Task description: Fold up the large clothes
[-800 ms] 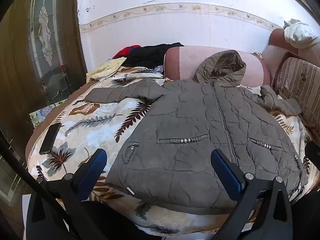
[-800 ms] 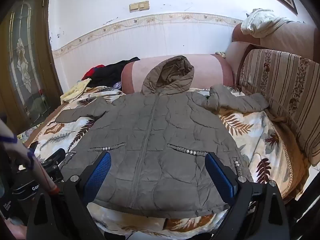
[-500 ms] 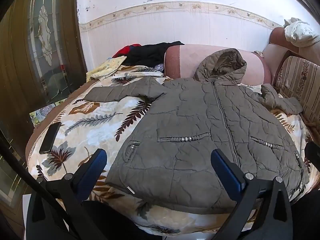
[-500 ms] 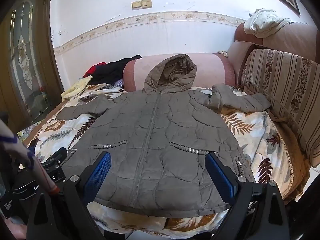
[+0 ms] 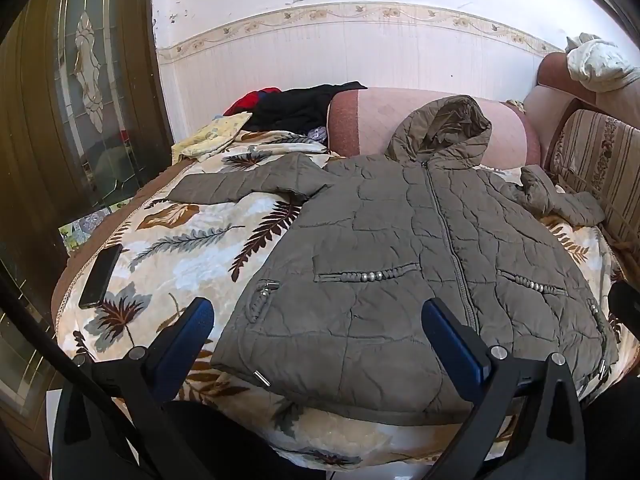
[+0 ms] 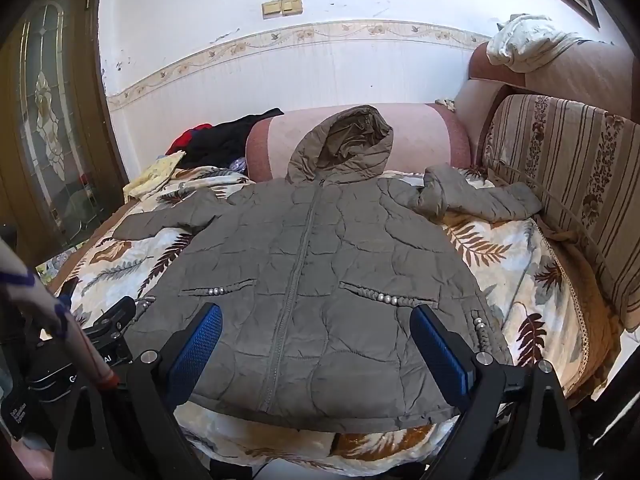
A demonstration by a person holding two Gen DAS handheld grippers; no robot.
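Note:
An olive-grey quilted hooded jacket [image 5: 420, 256] lies flat and zipped, front up, on a leaf-patterned bed cover [image 5: 180, 240]. Its hood rests against a pink bolster, and both sleeves are spread out to the sides. It also shows in the right wrist view [image 6: 312, 280]. My left gripper [image 5: 318, 332] is open and empty, held above the jacket's lower left hem. My right gripper [image 6: 316, 340] is open and empty above the hem near the zip. The left gripper body shows at the lower left of the right wrist view [image 6: 108, 336].
A black phone [image 5: 100, 270] lies near the bed's left edge. Black, red and yellow clothes [image 5: 296, 106] are piled at the back left. A striped sofa back [image 6: 568, 184] runs along the right. A glass-panelled wooden door [image 5: 80, 92] stands at the left.
Both grippers have drifted slightly, so the jacket shifts a little in each view. Both stay open and nothing was grasped.

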